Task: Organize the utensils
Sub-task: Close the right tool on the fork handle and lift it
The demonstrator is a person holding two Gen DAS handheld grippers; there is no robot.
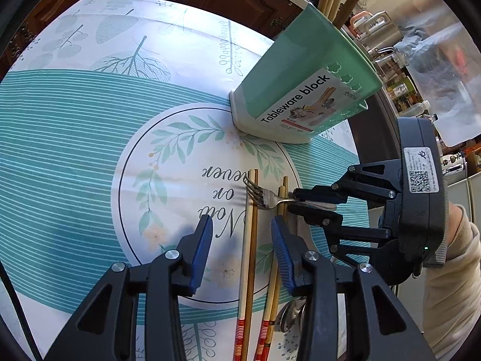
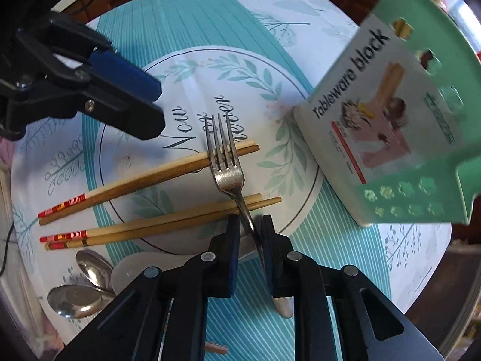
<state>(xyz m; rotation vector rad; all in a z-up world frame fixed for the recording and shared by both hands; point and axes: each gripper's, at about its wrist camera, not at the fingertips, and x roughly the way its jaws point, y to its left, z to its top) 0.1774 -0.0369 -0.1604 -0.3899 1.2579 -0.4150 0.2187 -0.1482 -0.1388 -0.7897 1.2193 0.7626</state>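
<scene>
The right tool (image 2: 251, 225) has its two blue pads pressed on the thin neck of the metal fork (image 2: 226, 162), so it is pinching the fork just behind the head. I think it takes the fork there because the neck is narrow and lies a little above the cloth, which gives the pads some room. The fork itself lies across two pairs of bamboo chopsticks (image 2: 144, 180), with its tines resting on the farther pair, and its handle runs back under the tool toward the near edge of the bench (image 2: 345, 258).

The left tool (image 1: 242, 240) hangs spread above the chopsticks (image 1: 249, 240), with nothing between its ribbed blue pads. It seems to wait for its own turn, probably for one chopstick pair.

The chopsticks are long, pale and smooth, with red and yellow bands at the thick ends. The fork is bright steel with four tines, a bit dull near the root. Two steel spoons (image 2: 81, 288) with round shiny bowls lie near the left of the chopstick ends.

The green plastic tableware holder (image 2: 405, 120) stands at the far right, on the printed cloth. It has flower-shaped holes, a paper label, and already some chopsticks upright inside. I judge that the fork should go there next. The steel is slippery, so the pinch must stay firm during the lift.
</scene>
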